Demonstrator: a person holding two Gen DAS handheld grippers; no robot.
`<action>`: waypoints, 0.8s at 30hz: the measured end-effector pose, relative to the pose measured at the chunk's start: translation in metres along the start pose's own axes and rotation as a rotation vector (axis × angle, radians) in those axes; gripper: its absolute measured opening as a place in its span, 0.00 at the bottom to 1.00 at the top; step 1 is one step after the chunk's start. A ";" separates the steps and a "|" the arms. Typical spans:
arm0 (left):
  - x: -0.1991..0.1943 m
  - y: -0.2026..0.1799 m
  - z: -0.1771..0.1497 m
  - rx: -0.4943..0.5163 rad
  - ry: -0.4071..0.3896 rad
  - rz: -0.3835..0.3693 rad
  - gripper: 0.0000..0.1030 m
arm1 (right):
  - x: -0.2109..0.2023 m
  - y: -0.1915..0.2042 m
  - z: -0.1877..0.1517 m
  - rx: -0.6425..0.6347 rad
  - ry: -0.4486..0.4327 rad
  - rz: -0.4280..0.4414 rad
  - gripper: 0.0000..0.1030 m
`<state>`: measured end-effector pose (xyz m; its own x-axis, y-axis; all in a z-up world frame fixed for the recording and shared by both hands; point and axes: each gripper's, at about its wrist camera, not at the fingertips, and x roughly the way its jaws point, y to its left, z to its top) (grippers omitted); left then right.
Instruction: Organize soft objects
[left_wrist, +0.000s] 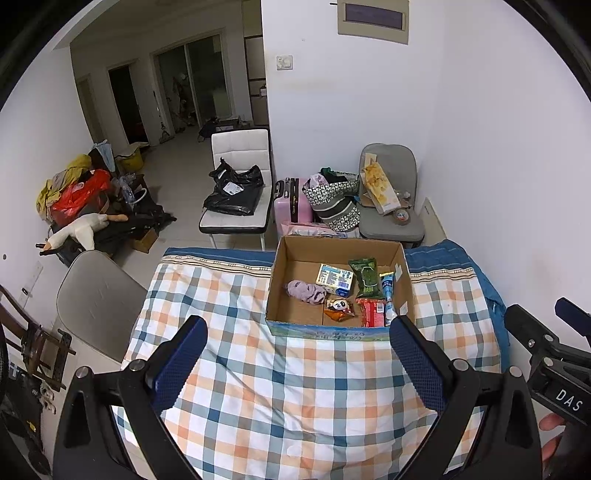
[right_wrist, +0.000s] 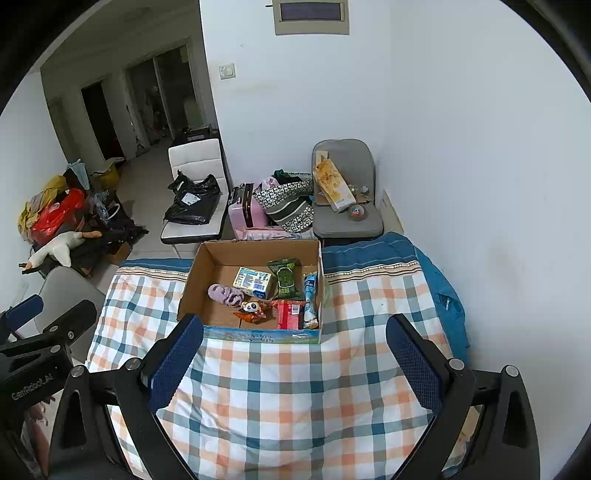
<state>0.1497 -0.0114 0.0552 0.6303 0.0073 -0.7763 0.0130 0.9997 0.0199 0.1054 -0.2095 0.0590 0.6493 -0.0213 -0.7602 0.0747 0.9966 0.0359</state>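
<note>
Cardboard box (left_wrist: 291, 254) holding purple sock (left_wrist: 306, 291), packets, tube; lying just ahead of left hand-held gripper (left_wrist: 299, 354) and right hand-held gripper (right_wrist: 293, 354), both gaping wide, gripping nothing.

Both wrist cameras look forward and down from above the checked blanket (left_wrist: 295, 387), side by side, sharing the cardboard box (right_wrist: 221, 258) and the chairs beyond it.

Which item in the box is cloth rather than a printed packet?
The lilac bundle at the left of the cardboard box. It is crumpled fabric with no print; the others, like the green packet, are printed wrappers.
</note>
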 end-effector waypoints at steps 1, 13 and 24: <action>0.000 0.000 0.000 -0.001 0.001 0.000 0.98 | -0.001 0.001 0.001 0.001 0.003 0.001 0.98; 0.001 -0.001 -0.001 -0.003 0.004 0.000 0.98 | 0.000 0.001 0.000 0.000 0.010 0.010 0.98; 0.001 0.000 -0.009 -0.021 0.008 0.005 0.98 | 0.001 0.004 0.001 -0.016 0.015 0.018 0.98</action>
<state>0.1437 -0.0115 0.0486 0.6238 0.0122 -0.7815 -0.0063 0.9999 0.0106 0.1066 -0.2056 0.0592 0.6390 -0.0022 -0.7692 0.0508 0.9979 0.0393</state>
